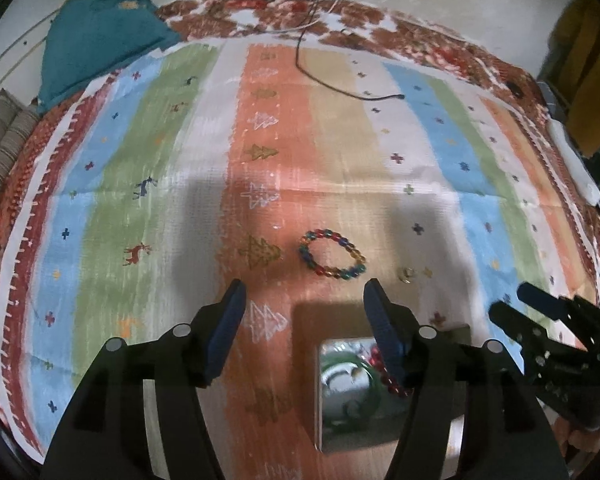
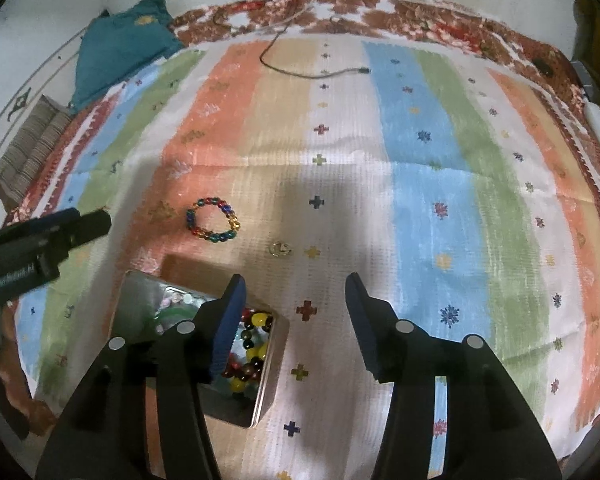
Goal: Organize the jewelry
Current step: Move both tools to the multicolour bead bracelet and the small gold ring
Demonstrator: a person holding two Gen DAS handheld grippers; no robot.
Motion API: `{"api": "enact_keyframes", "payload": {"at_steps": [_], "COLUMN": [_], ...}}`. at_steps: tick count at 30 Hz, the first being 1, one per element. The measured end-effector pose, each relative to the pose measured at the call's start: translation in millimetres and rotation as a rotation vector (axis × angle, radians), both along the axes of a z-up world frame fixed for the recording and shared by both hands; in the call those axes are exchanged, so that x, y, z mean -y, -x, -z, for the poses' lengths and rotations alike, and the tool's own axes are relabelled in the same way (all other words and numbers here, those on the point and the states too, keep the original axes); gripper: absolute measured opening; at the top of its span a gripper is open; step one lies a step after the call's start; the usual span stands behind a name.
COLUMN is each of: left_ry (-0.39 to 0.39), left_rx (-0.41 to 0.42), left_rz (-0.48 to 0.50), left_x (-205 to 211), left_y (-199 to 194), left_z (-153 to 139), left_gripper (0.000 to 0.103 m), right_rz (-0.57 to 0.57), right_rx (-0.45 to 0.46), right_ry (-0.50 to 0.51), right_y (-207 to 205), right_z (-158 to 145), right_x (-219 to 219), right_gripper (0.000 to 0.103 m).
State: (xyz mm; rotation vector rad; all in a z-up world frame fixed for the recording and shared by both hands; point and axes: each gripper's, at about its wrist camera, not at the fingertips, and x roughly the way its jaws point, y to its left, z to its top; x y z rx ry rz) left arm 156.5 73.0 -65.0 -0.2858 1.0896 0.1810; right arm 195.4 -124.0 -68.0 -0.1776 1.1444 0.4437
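A multicoloured bead bracelet [image 1: 332, 255] lies flat on the striped cloth; it also shows in the right wrist view [image 2: 213, 220]. A small gold ring [image 1: 406, 274] lies to its right, seen too in the right wrist view [image 2: 280, 249]. A shiny metal tin [image 1: 352, 396] holds other bead bracelets; in the right wrist view the tin [image 2: 268, 384] sits under my right gripper's left finger. My left gripper [image 1: 305, 294] is open and empty, just short of the bracelet. My right gripper [image 2: 296, 288] is open and empty, just short of the ring.
The striped cloth [image 1: 180, 200] covers a bed. A teal cushion [image 1: 100, 40] lies at the far left corner. A black cable [image 1: 340, 88] trails across the far middle. A striped pillow [image 2: 28, 148] lies at the left edge.
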Motion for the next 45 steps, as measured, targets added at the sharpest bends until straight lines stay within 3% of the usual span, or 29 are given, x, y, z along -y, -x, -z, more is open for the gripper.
{"api": "enact_keyframes", "payload": {"at_steps": [16,28,45], "left_ry": [0.027,0.002,-0.015], "left_rx": [-0.065,-0.104,-0.206], "left_rz": [-0.001,-0.011,0.079], "left_x": [-12,-17,-6], "left_y": [-35,-57,-83], "left_z": [26,47,82], "left_gripper": [0.061,0.06,0.056], "right_rz": [-0.035,-0.078,-0.111], "right_rx": [-0.053,-0.091,-0.145], "right_ry": [0.033,0.078,0.11], "right_y": [-33,-48,-62], "right_z": [25,46,75], "right_x": [-24,-40,-57], "right_gripper": [0.058,0.058,0.058]}}
